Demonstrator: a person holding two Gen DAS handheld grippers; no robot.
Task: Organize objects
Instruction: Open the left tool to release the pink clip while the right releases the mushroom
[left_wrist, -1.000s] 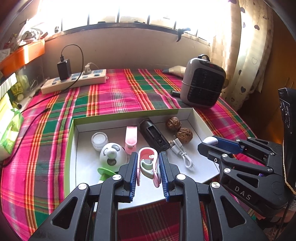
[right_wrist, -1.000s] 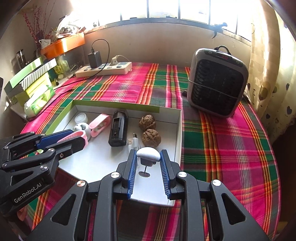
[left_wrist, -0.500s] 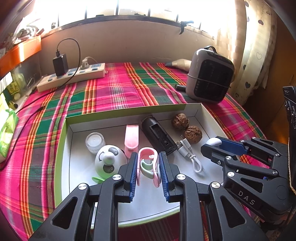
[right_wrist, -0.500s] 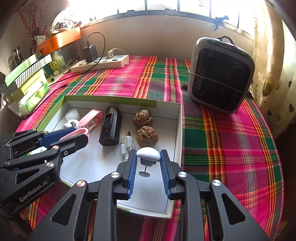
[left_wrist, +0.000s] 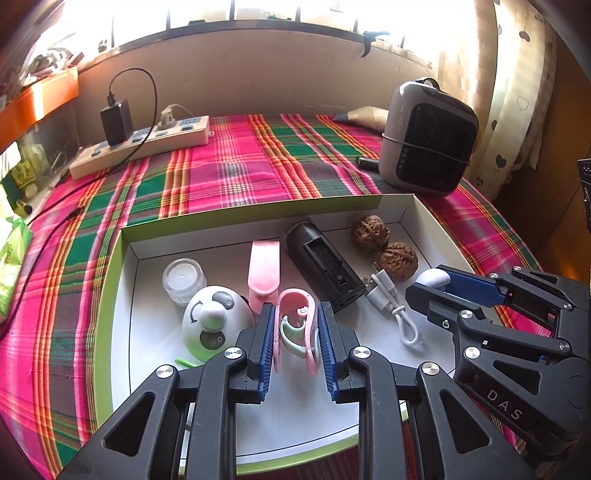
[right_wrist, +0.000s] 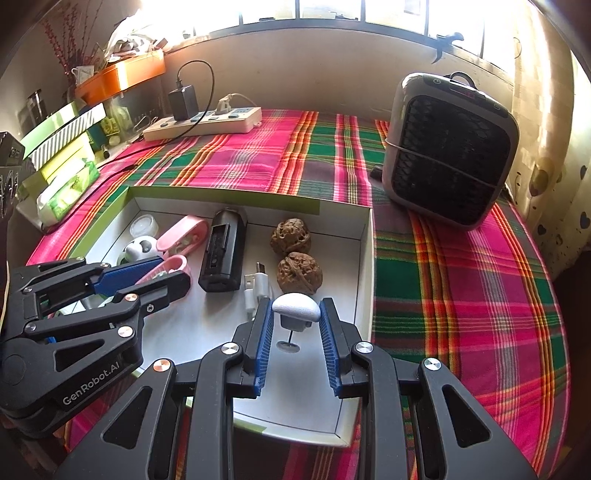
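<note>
The left gripper (left_wrist: 295, 328) clamps a pink clip (left_wrist: 297, 325) above the white box (left_wrist: 122, 295). The right gripper (right_wrist: 296, 325), beside it, pinches a grey knob (right_wrist: 296, 307) over the box's near right corner.

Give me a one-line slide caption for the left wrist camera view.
Left gripper clamps a pink clip above the white tray; right gripper alongside holds a small white knob.

In the tray (left_wrist: 122, 254) on the tablecloth (left_wrist: 236, 166), a jar (left_wrist: 183, 278) lay leftmost, two walnuts (right_wrist: 291, 236) rightmost, a cable (left_wrist: 391, 306) before them, while the heater (right_wrist: 448, 151) stood behind the tray's right corner.
</note>
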